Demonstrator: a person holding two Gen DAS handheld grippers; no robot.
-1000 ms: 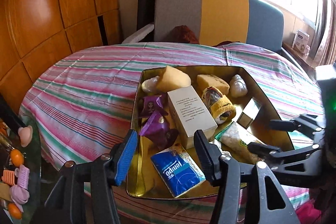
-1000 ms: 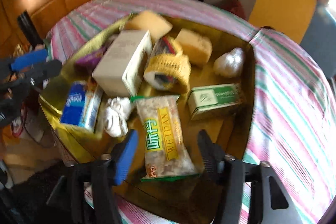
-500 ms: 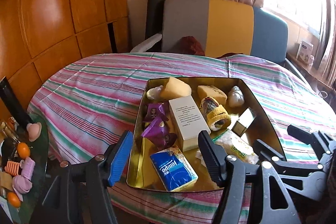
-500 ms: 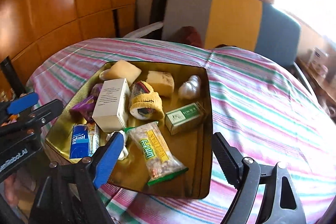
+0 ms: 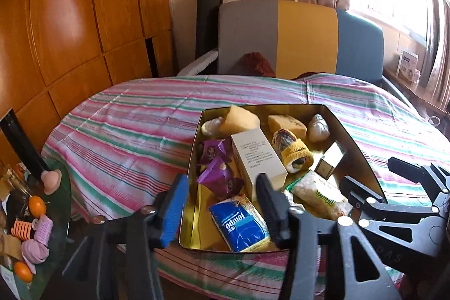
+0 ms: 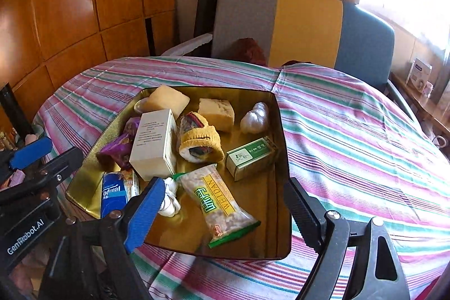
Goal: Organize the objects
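**Both grippers hang over the near edge of the gold tin**

A shallow gold metal tin [image 6: 284, 148] sits on the round table's pink, green and white striped cloth [image 6: 351, 131], and everything is placed from it. Inside, a white rectangular carton [image 6: 154, 144] lies left of centre, with purple foil snack packets [image 5: 220, 173] on its left and a yellow-cuffed rolled sock [image 6: 199, 141] touching its right. Two pale yellow sponge blocks [image 6: 216, 110] and a white crumpled wad [image 6: 254, 118] sit along the far wall. A green and gold box [image 6: 250, 156] lies by the right wall, a clear WEI DAN snack bag [image 6: 219, 204] towards the near wall, and a blue Tempo tissue pack [image 5: 240, 224] in the near left corner.

The left gripper [image 5: 222, 208] hovers above that corner; its jaws have just been narrowing, apart, gripping nothing. The right gripper [image 6: 225, 211] hangs over the near wall, jaws spread wide, the snack bag below them untouched.
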